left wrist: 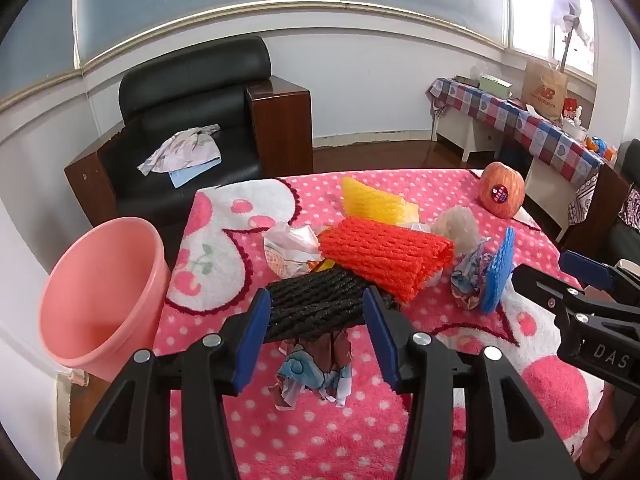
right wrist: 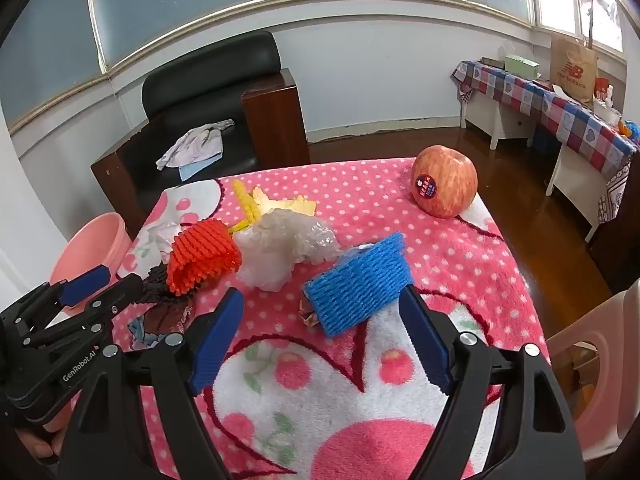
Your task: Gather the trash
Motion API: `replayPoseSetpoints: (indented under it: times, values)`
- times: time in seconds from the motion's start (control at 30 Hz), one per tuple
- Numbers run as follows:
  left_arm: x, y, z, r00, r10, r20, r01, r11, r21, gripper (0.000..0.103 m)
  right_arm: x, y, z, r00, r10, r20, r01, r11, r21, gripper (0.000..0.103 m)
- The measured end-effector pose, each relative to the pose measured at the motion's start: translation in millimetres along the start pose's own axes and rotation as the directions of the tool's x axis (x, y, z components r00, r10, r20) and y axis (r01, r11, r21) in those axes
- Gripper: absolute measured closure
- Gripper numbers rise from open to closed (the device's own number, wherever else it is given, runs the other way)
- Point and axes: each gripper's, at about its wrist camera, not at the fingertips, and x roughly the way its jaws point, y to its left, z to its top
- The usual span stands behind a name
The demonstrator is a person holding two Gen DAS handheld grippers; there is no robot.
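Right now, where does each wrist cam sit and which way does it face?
Left wrist: on the left gripper, angled down at the black foam net between its pads; the right gripper shows at right.
Right wrist: on the right gripper, angled down at the blue foam net; the left gripper shows at left.
Shared: orange foam net, apple, pink bin.

Apple (right wrist: 445, 186), black armchair (left wrist: 192, 120)
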Motion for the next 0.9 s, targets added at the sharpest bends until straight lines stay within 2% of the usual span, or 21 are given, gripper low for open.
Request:
replayPoseSetpoints:
  times: [0.9]
  values:
    - [8.3,-5.4,-4.3,1.000,0.006,-0.011,-0.006,1.000,0.012,0.054,1.7,-5.3,-0.2,1.000,-0.007,-0.005,0.007,1.000,0.012,0.023]
